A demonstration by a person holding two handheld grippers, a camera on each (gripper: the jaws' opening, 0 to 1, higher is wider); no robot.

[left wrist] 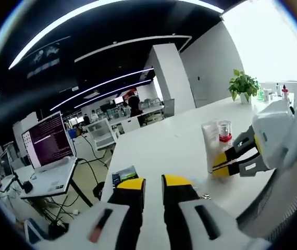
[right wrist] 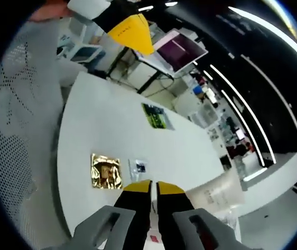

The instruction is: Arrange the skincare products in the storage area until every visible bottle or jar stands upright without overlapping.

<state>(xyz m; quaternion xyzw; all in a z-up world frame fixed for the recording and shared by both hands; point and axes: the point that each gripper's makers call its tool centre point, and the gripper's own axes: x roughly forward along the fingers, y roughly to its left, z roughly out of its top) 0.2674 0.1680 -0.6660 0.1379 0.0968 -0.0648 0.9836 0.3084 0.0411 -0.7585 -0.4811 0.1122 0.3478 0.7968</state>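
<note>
The left gripper [left wrist: 153, 183] hovers over a white table [left wrist: 159, 146], its yellow-tipped jaws a narrow gap apart and holding nothing. In the left gripper view, the right gripper [left wrist: 219, 162] reaches in from the right, its tips at the base of a translucent tube [left wrist: 210, 139] standing upright, long axis vertical; whether it grips the tube cannot be told. A clear jar with a red base [left wrist: 224, 131] stands upright just behind. In the right gripper view, the jaws [right wrist: 152, 188] sit nearly closed, the tube [right wrist: 219, 194] beside them, near a gold foil packet [right wrist: 106, 171].
</note>
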